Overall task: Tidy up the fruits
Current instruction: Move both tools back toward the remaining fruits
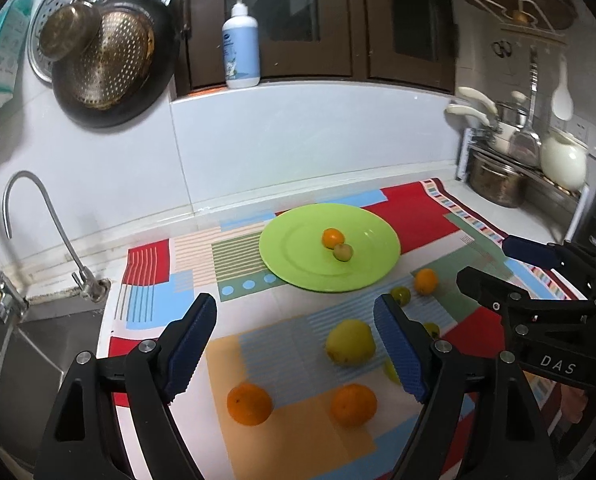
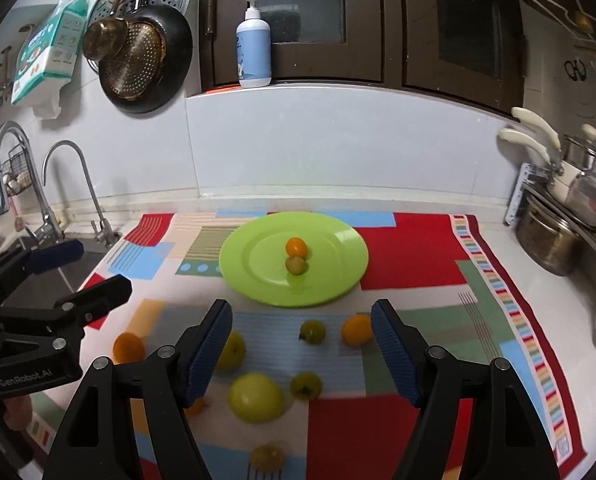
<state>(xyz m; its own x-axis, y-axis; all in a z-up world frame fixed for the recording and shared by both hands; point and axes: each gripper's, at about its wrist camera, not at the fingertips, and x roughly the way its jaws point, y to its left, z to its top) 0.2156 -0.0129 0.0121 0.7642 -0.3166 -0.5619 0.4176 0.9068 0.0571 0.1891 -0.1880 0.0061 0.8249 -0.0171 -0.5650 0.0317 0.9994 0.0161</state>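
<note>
A green plate (image 1: 298,268) (image 2: 337,284) sits on the patterned mat and holds a small orange (image 1: 332,237) (image 2: 296,246) and a small green fruit (image 1: 343,252) (image 2: 296,265). Several oranges and green fruits lie loose on the mat in front of it, among them a large yellow-green fruit (image 1: 349,342) (image 2: 255,397), an orange (image 1: 249,403) and another orange (image 2: 356,329). My left gripper (image 1: 296,344) is open and empty above the loose fruit. My right gripper (image 2: 301,350) is open and empty, and shows at the right of the left wrist view (image 1: 497,268).
A sink with taps (image 2: 70,184) lies left of the mat (image 2: 417,264). A rack with pots (image 2: 553,236) stands at the right. Pans (image 2: 146,56) hang on the wall, and a soap bottle (image 2: 253,46) stands on the ledge.
</note>
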